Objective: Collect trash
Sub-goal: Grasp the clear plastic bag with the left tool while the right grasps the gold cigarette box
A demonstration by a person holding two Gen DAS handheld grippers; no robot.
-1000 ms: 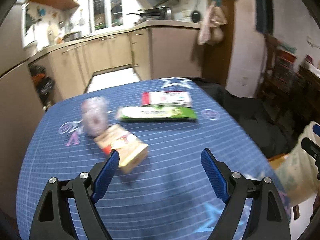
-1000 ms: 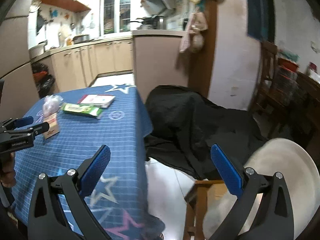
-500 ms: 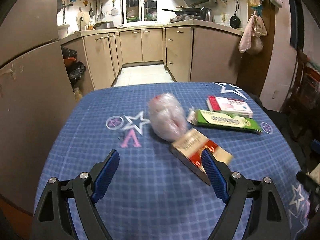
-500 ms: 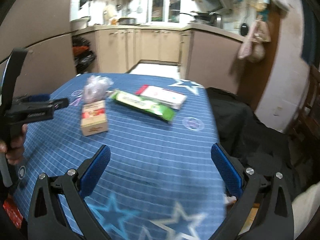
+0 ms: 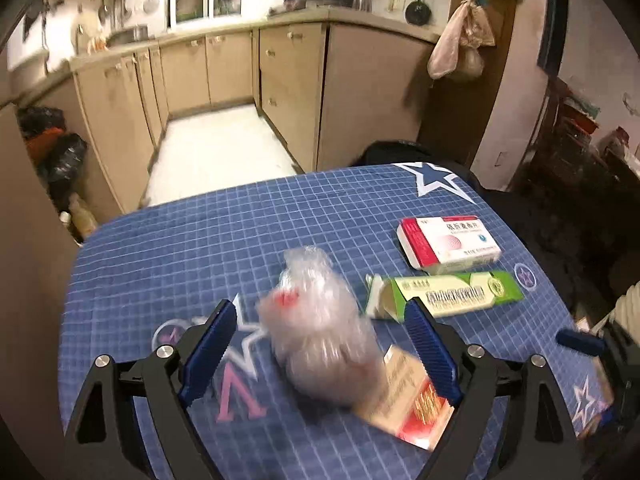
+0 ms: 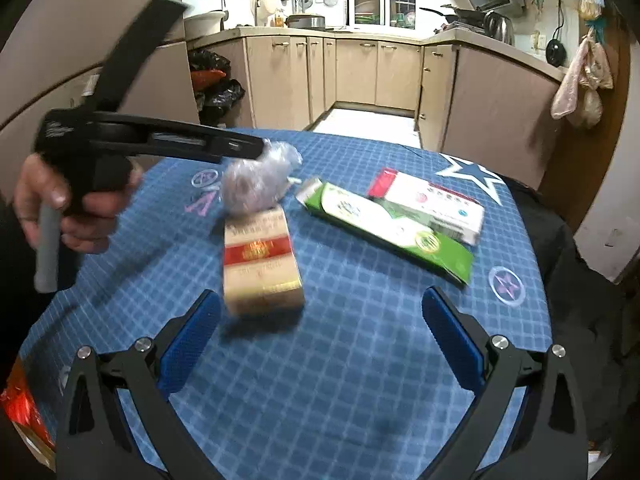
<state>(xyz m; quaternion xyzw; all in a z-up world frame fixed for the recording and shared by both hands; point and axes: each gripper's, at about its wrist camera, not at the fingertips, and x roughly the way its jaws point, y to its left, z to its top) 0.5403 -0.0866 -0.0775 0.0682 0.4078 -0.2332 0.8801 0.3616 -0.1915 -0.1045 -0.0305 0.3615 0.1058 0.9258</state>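
Kitchen cabinets stood behind the blue worktop (image 5: pixel 160 248). Nothing was collected yet — the left gripper (image 5: pixel 320 344) hung wide open around the crumpled plastic bag (image 5: pixel 320 328), unpinched; the right gripper (image 6: pixel 320 332), open and empty, faced three boxes ahead.

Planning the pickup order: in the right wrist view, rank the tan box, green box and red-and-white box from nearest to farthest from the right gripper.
1. Tan box, left of centre, just ahead of the right gripper.
2. Green box, middle right.
3. Red-and-white box, behind the green one.
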